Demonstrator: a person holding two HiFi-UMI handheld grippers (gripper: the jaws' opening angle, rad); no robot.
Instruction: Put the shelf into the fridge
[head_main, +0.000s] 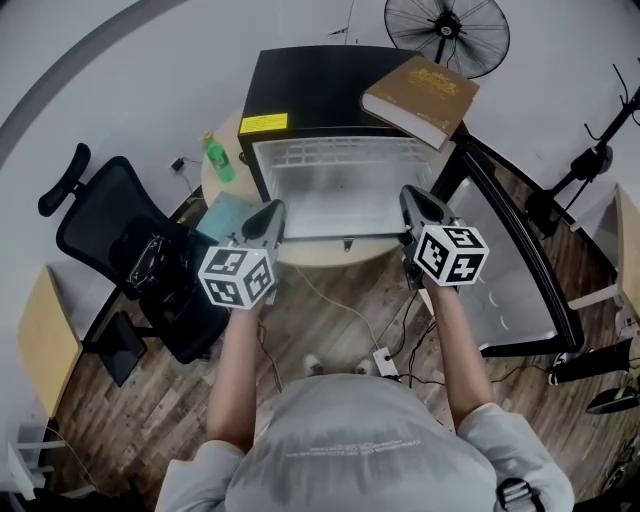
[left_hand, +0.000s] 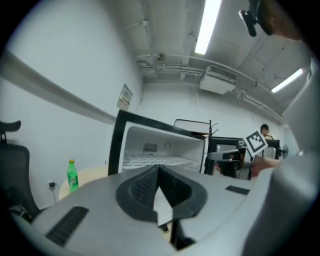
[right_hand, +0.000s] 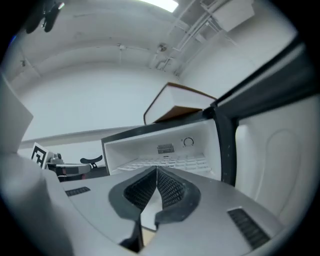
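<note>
Head view: the left gripper (head_main: 270, 212) and the right gripper (head_main: 412, 198) are side by side, each with its jaws pressed together and nothing pinched between them. Both gripper views confirm this, showing only a pale sliver of background below the closed pads.

Straight ahead of both grippers, just past their tips, is the open front of the fridge (head_main: 310, 90). The left gripper is at its left lower corner and the right gripper at its right one.

The white wire shelf (head_main: 340, 155) lies flat inside the compartment, apart from both grippers. Its long axis runs crosswise, from the left gripper's side to the right gripper's side. I judge it already seated. Neither gripper is clearly nearer, though the right tip looks a touch closer to the opening.

Outboard of the right gripper, the fridge door (head_main: 500, 270) stands swung wide.

Counted:
- Two grippers
- One shelf
- One fridge with one door
- One round table (head_main: 330, 255) under the fridge
- One green bottle (head_main: 218, 158), ahead and left of the left gripper
- One office chair (head_main: 110, 230), further left
- One brown book (head_main: 420, 95) on the fridge's top
- One fan (head_main: 447, 30), beyond everything else
</note>
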